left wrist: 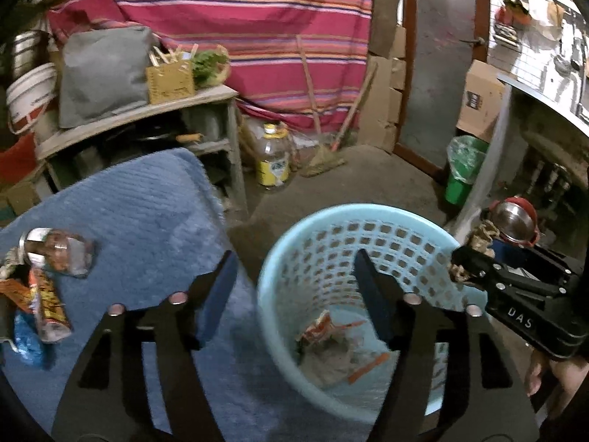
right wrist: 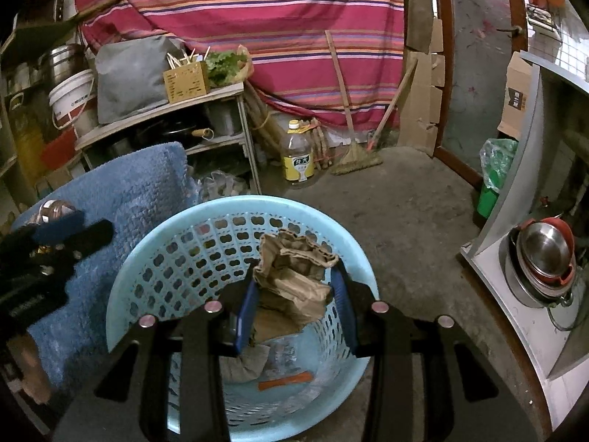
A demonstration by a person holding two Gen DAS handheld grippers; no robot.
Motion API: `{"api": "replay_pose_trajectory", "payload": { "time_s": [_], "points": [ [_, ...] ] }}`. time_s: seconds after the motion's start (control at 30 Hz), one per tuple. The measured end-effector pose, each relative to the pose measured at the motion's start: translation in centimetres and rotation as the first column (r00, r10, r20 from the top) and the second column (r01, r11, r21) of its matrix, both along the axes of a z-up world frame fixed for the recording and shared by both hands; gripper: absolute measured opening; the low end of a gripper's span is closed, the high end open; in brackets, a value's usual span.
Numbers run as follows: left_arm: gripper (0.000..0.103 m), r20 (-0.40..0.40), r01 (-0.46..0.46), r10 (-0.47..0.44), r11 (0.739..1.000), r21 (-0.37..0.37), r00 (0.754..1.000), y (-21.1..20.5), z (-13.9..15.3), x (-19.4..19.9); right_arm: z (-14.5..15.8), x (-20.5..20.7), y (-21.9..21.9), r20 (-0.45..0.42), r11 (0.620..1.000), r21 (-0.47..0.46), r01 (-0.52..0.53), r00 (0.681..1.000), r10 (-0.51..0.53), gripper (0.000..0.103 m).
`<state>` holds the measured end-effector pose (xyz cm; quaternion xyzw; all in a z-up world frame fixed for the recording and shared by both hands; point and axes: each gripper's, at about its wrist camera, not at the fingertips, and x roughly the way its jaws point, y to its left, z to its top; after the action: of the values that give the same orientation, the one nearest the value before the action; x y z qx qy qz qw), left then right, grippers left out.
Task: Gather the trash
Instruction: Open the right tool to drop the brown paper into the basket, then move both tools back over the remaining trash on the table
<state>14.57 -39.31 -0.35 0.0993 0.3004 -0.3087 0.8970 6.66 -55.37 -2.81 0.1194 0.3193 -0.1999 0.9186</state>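
A light blue perforated basket (left wrist: pixel 294 243) stands on the floor and holds wrappers and an orange scrap; it also shows in the right wrist view (right wrist: pixel 173 243). My right gripper (right wrist: pixel 298 280) is shut on a crumpled piece of brown cardboard (right wrist: pixel 294 276) and holds it over the basket; it shows at the right in the left wrist view (left wrist: pixel 475 261). My left gripper (left wrist: pixel 294 269) is open and empty, straddling the basket's left rim. Snack wrappers (left wrist: pixel 44 305) and a clear plastic jar (left wrist: pixel 59 254) lie on a blue mat (left wrist: pixel 147 213) to the left.
A wooden shelf (left wrist: pixel 147 110) with a grey bag stands behind the mat. A yellow-labelled bottle (left wrist: pixel 272 154) and a broom (left wrist: pixel 324 158) stand by a striped cloth. A green bin (left wrist: pixel 460 173) and a stack of metal bowls (right wrist: pixel 545 254) are on the right.
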Motion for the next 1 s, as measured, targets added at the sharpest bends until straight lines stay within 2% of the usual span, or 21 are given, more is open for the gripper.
{"api": "replay_pose_trajectory", "payload": {
  "time_s": [0.3,0.33,0.37,0.43,0.6,0.7,0.87,1.0],
  "points": [
    [0.086,0.041,-0.111,0.111,0.994,-0.008,0.993,5.5,1.3,0.8,-0.2,2.4,1.9,-0.012,1.000,0.010,-0.024,1.000,0.024,0.040],
    [0.088,0.040,-0.125,0.126,0.992,-0.011,0.991,6.5,1.5,1.0,0.0,2.6,2.3,-0.011,1.000,0.003,-0.017,1.000,0.017,0.044],
    [0.089,0.041,-0.137,0.137,0.991,-0.012,0.990,7.2,1.6,1.1,0.1,2.7,2.6,-0.009,1.000,-0.002,-0.007,1.000,0.007,0.060],
    [0.092,0.049,-0.159,0.160,0.987,-0.011,0.986,8.5,1.8,1.3,0.4,2.8,3.0,0.003,1.000,-0.006,0.015,1.000,-0.014,0.079],
    [0.097,0.055,-0.230,0.231,0.973,-0.014,0.972,13.0,2.3,2.0,0.9,3.0,4.1,0.011,0.999,0.000,0.044,0.999,-0.044,0.080],
    [0.097,0.050,-0.264,0.265,0.964,-0.021,0.963,15.8,2.4,2.5,1.7,3.2,5.7,0.028,0.999,-0.019,0.037,0.999,-0.036,0.085],
    [0.097,0.071,-0.336,0.336,0.942,-0.015,0.939,20.3,2.5,3.4,3.2,4.1,9.7,0.072,0.999,-0.040,-0.025,0.997,0.028,0.087],
    [0.097,0.051,-0.385,0.386,0.922,-0.022,0.921,24.3,2.3,4.5,3.6,5.5,12.9,0.077,0.995,-0.073,-0.072,0.994,0.078,0.088]
  ]
}}
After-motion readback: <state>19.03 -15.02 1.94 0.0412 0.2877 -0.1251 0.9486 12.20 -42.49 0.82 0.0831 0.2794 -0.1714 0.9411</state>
